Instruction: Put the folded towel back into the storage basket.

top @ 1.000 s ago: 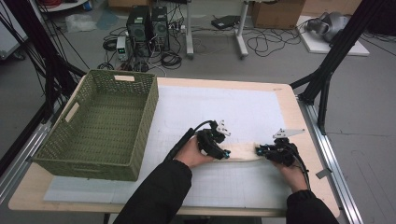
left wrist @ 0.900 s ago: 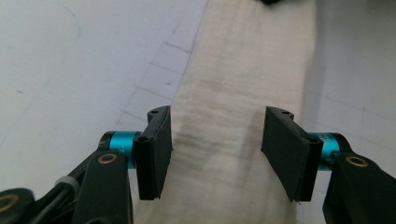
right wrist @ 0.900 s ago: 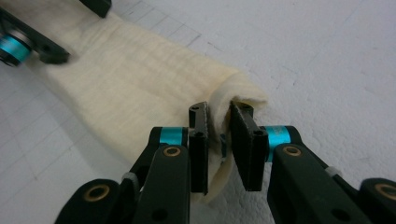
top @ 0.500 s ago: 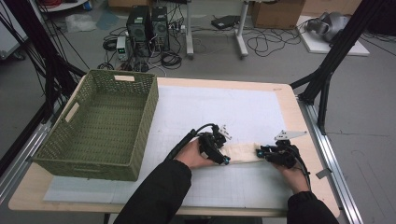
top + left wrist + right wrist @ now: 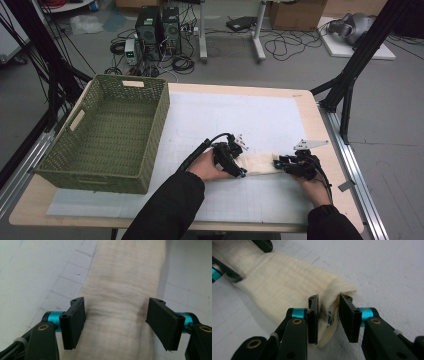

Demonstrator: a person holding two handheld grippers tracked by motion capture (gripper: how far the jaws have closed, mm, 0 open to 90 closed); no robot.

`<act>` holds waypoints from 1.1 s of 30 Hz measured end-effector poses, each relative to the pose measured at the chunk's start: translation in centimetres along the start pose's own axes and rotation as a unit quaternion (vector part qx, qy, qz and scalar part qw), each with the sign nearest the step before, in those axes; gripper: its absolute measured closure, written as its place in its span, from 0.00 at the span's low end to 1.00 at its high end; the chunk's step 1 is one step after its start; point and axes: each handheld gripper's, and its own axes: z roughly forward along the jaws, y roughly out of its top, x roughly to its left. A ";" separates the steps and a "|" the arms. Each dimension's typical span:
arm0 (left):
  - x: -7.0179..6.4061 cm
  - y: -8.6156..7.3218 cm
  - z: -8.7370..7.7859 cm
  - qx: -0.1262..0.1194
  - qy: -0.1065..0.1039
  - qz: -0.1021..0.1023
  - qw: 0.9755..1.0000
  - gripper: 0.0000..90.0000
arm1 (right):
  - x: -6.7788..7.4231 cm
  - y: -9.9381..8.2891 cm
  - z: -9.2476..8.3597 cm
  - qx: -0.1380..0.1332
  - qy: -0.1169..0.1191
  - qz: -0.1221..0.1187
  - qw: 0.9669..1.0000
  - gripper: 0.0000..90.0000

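Cream cloth [image 5: 287,287] (folded) between both: left hand-held gripper [image 5: 116,320] wide, released; right hand-held gripper [image 5: 329,315] loosening, barely touching.

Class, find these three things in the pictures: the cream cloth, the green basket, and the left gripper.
cream cloth [image 5: 120,290], left gripper view, middle of its folded top.
green basket [image 5: 161,120], high view, its right wall.
left gripper [image 5: 116,322], left gripper view, midway between its open fingertips.

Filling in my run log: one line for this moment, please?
left gripper: jaws just opened, astride cloth | right gripper: jaws easing apart around cloth end | basket: apart
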 end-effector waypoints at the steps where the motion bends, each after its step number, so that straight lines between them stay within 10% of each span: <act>1: 0.0 0.0 0.0 -0.001 0.000 -0.003 1.000 0.34 | 0.0 0.0 0.0 0.000 0.000 0.001 1.000 0.77; 33: -0.4 0.1 -0.2 0.001 0.026 -0.001 1.000 0.35 | 0.3 -0.1 0.2 0.002 -0.003 0.004 1.000 0.63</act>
